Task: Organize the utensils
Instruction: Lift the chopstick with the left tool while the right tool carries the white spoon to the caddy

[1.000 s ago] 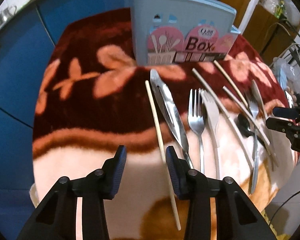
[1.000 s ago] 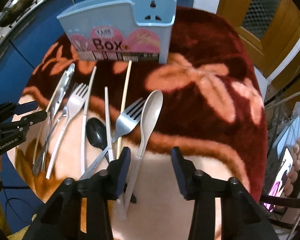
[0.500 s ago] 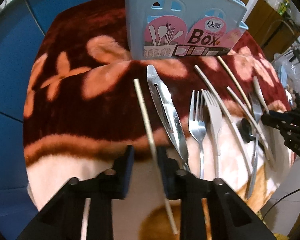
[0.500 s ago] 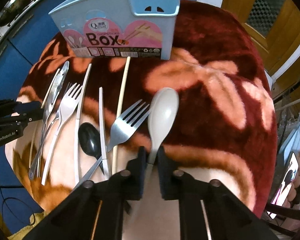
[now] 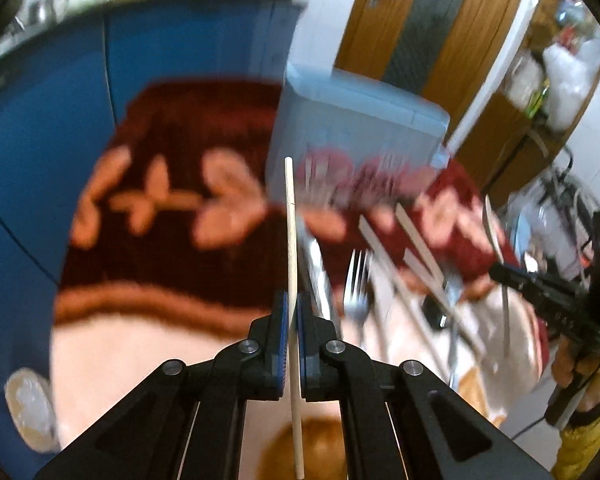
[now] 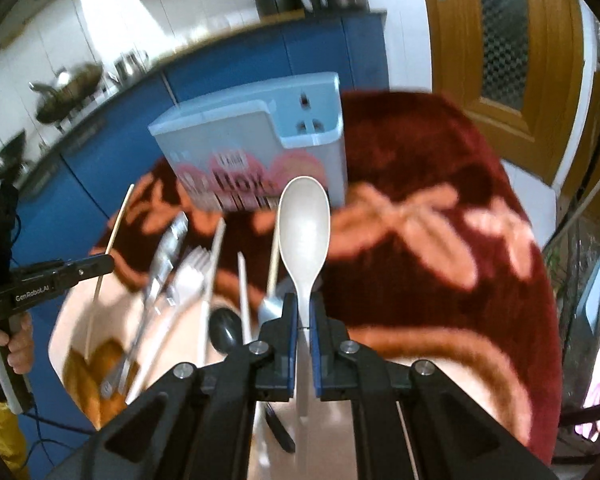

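Lifted since before: chopstick (image 5: 291, 240) pinched in left claw (image 5: 293, 312), spoon (image 6: 305, 232) in right claw (image 6: 305, 316); box (image 6: 256, 148) at upper centre unfilled, forks (image 5: 356, 280) left on table (image 6: 440, 280).

Matt plastic spoon (image 6: 304, 224); wooden chopstick (image 5: 291, 240); fuzzy cloth (image 6: 440, 280); shiny metal fork (image 5: 356, 280).

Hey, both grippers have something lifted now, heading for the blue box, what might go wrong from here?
1. The left gripper pinches the thin pale wooden chopstick near mid-length only; it may pivot or slide out.
2. The right gripper clamps the beige plastic spoon by its narrow handle, heavy bowl forward, so it may tilt.
3. Both head toward the light blue plastic utensil box, so the grippers might collide or knock it over.
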Available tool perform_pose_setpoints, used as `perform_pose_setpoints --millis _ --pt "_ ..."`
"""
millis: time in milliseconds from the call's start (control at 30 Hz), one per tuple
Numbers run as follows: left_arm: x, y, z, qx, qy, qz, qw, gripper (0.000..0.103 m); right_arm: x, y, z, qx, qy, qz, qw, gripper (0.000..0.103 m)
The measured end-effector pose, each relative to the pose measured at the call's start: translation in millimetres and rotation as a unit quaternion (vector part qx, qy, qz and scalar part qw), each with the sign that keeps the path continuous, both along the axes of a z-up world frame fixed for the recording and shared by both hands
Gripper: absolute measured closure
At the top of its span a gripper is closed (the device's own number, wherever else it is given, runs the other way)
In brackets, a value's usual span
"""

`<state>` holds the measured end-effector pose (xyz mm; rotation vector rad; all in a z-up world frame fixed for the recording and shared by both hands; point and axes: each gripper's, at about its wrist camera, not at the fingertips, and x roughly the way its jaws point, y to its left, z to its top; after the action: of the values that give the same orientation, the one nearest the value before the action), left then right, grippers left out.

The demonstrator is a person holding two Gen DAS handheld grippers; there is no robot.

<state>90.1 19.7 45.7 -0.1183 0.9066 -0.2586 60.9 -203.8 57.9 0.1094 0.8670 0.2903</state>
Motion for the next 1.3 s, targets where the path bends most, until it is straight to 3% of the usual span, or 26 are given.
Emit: perform_pose_setpoints --millis 233,533,767,967,1300 --pt "9.2 -2.2 48.4 -0.027 -0.119 0.014 0.9924 0.099 5.9 5.2 31.4 0.013 -0.113 -0.012 0.993 0.096" --pt "56.1 -14.3 83.0 -0.047 -0.188 0.041 0.9801 0.099 38.3 3.0 62.2 0.04 -0.173 -0.01 0.984 0.096" --pt "86.7 -25.7 103.9 -0.04 -0.266 0.065 0.961 0.099 71.3 15.3 74.8 0.048 -0.213 -0.004 0.976 0.096" --pt "111.3 -35.6 98.9 -0.021 -0.318 0.091 0.9437 0.099 101.8 22.6 69.9 0.054 -0.254 0.002 0.966 0.096" --pt "128.9 -42.6 51.4 -0.01 -0.34 0.105 0.9346 0.099 142.3 29.5 41.0 0.052 -0.28 0.003 0.959 0.096"
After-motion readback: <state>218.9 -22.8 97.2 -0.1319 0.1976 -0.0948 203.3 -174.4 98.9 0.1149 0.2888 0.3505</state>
